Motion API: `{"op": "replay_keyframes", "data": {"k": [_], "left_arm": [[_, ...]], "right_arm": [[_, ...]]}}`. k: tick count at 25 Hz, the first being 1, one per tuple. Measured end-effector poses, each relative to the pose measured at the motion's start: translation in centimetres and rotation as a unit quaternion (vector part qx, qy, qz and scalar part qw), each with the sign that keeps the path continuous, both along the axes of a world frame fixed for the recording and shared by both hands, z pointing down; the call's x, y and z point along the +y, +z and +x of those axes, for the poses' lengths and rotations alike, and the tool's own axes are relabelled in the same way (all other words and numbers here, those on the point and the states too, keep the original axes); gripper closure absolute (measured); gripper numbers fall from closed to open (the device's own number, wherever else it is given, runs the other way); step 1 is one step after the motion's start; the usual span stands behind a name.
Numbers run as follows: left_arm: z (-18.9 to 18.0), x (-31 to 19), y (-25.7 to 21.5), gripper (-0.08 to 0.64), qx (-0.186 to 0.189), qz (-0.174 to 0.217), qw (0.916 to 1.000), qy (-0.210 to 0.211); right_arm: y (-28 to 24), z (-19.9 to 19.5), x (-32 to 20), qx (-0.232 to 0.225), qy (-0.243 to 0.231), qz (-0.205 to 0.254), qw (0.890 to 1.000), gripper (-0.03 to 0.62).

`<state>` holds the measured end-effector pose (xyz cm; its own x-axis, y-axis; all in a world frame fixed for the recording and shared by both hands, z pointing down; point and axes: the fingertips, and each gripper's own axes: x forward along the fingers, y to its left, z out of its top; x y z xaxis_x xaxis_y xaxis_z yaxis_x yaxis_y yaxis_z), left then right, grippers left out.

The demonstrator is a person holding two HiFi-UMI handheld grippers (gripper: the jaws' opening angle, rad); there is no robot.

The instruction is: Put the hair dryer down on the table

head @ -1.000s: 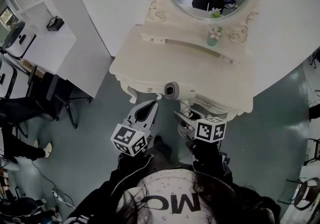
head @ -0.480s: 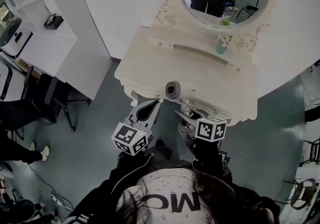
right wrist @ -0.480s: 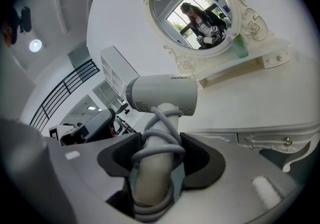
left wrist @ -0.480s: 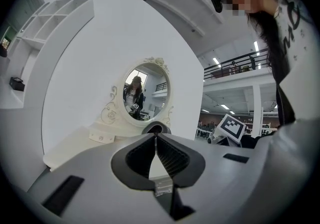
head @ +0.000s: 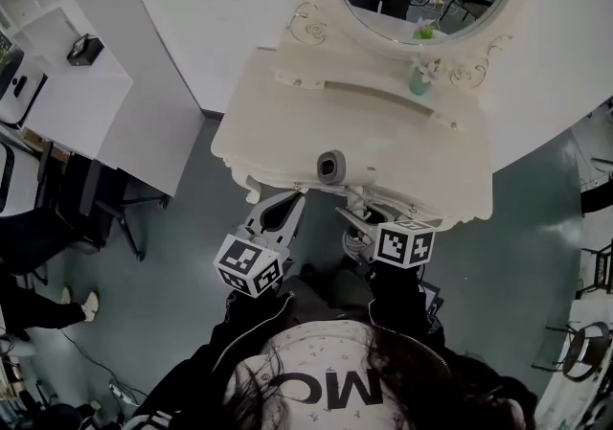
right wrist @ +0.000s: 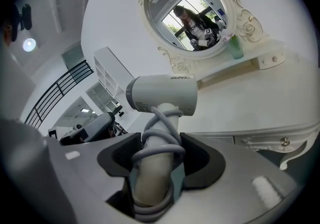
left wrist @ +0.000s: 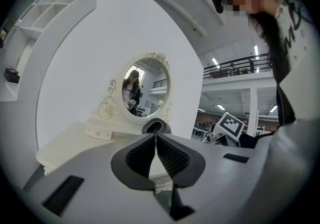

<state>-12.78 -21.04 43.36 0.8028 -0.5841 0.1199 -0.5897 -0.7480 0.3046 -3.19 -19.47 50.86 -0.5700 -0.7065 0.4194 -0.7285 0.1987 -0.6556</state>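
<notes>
The right gripper (right wrist: 156, 170) clamps the hair dryer (right wrist: 162, 94) by its cord-wrapped handle, with the barrel at the near edge of the dressing table (head: 383, 136). Bare tabletop lies beyond. The left gripper (left wrist: 156, 152), jaws pressed together and empty, hangs just left.

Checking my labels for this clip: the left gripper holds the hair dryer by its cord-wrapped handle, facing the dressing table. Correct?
Wrong side: the right gripper holds the hair dryer by its cord-wrapped handle, facing the dressing table. The right gripper view shows it; the left gripper is shut, empty.
</notes>
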Motion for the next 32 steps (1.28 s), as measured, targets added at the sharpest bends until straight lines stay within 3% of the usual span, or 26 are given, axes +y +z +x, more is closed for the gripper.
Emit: {"op": "replay_keyframes", "data": {"k": [5,14,20,32], "left_arm": [[1.0,-1.4,-0.1,0.566,-0.002,0.0,1.0,0.001],[1.0,-7.4,0.0,0.566,-0.005,-0.001,0.9983,-0.058],[1.4,-11.4,0.4,0.566,-0.011,-0.007,0.9948,-0.101],[0.3,-13.8,0.9,0.566,-0.042,-0.028,0.9858,-0.16]], "right_arm": [[0.2,0.7,-1.7,0.004,-0.005,0.0,1.0,0.337],[2.0,1.0,-8.2,0.016,-0.065,-0.015,0.998,0.337],[4.1,1.2,-13.0,0.034,-0.117,-0.029,0.992,0.337],[10.6,0.3,-20.0,0.086,-0.18,-0.065,0.978,0.337]]}}
